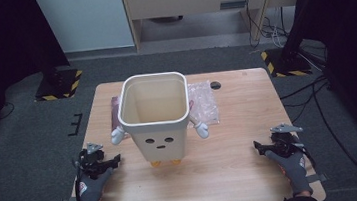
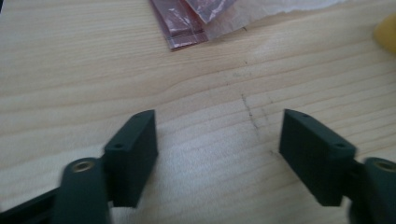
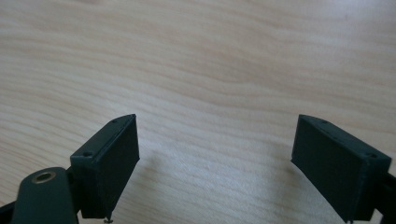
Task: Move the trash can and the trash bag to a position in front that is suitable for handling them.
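Hands rest at the near corners of the wooden table [image 1: 234,175], so we judge the work has not yet begun. Our left gripper [image 1: 115,161] lies on the wood with its jaws parted and bare grain between them, and our right gripper [image 1: 258,147] does likewise with an even wider gap; neither has hold of anything.

The cream bin [image 1: 155,118] with its small cartoon face, stubby white arms and orange feet stands upright mid-table, well apart from both grippers and roughly between them. Behind it lie a reddish plastic bag [image 2: 180,23] on its left and a clear crinkled bag [image 1: 204,103] on its right, each partly hidden by the bin in the high view.

We judge the next move calls for lifting one gripper off the wood and reaching past the bin towards a bag, jaws kept wide for the thin, slippery film.

The table is pale wood with a faint scuff [image 2: 252,112]. Around it we see grey carpet, trailing cables, hazard-striped stand bases and a wooden cabinet beyond
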Available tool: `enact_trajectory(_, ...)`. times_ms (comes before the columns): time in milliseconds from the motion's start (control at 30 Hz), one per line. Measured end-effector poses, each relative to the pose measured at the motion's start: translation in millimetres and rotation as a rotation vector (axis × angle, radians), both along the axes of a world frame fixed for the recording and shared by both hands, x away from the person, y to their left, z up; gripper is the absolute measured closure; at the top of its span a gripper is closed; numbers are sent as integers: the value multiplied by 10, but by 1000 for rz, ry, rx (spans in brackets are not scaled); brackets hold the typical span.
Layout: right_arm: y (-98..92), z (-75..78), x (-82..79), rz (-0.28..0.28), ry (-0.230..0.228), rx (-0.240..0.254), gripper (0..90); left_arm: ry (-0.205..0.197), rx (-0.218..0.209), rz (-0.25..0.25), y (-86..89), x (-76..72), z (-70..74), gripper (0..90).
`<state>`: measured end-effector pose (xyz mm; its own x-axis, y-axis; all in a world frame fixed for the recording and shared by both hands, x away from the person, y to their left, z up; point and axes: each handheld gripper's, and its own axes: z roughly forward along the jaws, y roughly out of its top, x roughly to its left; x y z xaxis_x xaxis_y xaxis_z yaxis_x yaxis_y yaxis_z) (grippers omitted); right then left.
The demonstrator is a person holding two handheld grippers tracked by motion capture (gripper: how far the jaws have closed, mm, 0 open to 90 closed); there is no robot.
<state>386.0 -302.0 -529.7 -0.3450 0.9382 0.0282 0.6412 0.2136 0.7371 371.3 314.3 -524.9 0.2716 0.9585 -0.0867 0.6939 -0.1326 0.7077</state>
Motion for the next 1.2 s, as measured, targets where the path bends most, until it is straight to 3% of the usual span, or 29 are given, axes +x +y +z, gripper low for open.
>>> enact_trajectory(133, 10, 119, -38, 0, -62, 39, 155, -88, -61, 41, 74, -100, 160, 308)
enact_trajectory(167, 10, 119, -38, 0, -62, 39, 155, -88, -61, 41, 74, -100, 160, 308)
enact_trajectory(233, 6, 193, -68, 0, -94, 60, 157, -147, -91, 53, 109, -181, 287, 306)
enact_trajectory(433, 31, 405, -132, 17, -173, 94, 158, -260, -120, 92, 169, -316, 534, 316)
enact_trajectory(500, 39, 491, -146, 20, -205, 111, 158, -268, -120, 95, 175, -331, 560, 325)
enact_trajectory(533, 41, 550, -153, 22, -237, 116, 158, -299, -139, 98, 193, -373, 638, 339)
enact_trajectory(833, 55, 765, -165, 29, -290, 143, 166, -419, -169, 71, 148, -507, 987, 363)
enact_trajectory(1067, 79, 893, -177, 40, -308, 169, 171, -472, -179, 55, 91, -509, 1189, 363)
enact_trajectory(1200, 114, 1000, -180, 57, -321, 168, 170, -511, -194, 21, 17, -486, 1341, 360)
